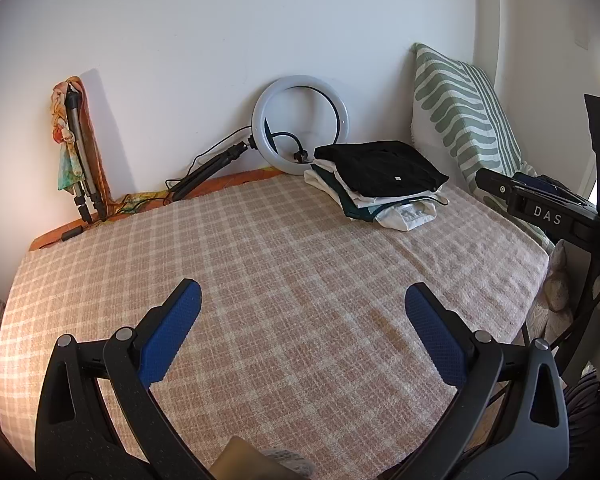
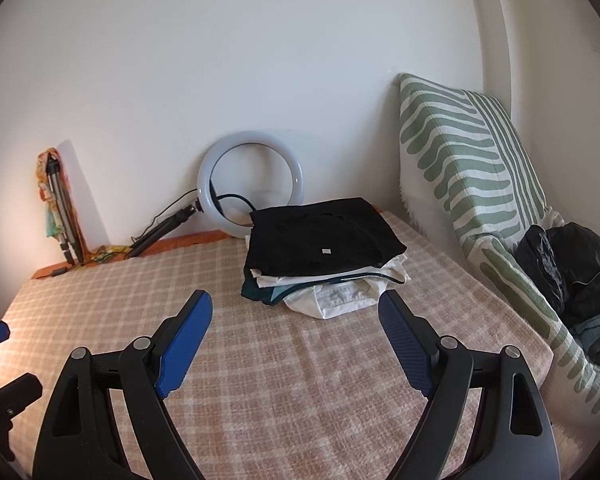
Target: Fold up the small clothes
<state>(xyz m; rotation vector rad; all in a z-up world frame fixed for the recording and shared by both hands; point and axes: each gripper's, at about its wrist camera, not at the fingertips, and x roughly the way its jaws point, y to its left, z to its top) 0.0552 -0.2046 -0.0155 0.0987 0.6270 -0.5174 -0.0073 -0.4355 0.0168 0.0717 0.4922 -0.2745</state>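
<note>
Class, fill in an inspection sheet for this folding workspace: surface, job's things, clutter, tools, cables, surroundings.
Surface: checked blanket covers the bed.
Job's things: stack of folded clothes, black garment on top.
Clutter: dark bags at the right edge.
Tools: left tool and right tool both open, holding nothing.
Cables: black cable runs from the ring light.
Surroundings: striped cushion leans on the wall; folded tripod stands in the corner.

text: "DAS" | on: black claw body [image 1: 548, 216], right edge, left wrist view; other labels: unreadable
</note>
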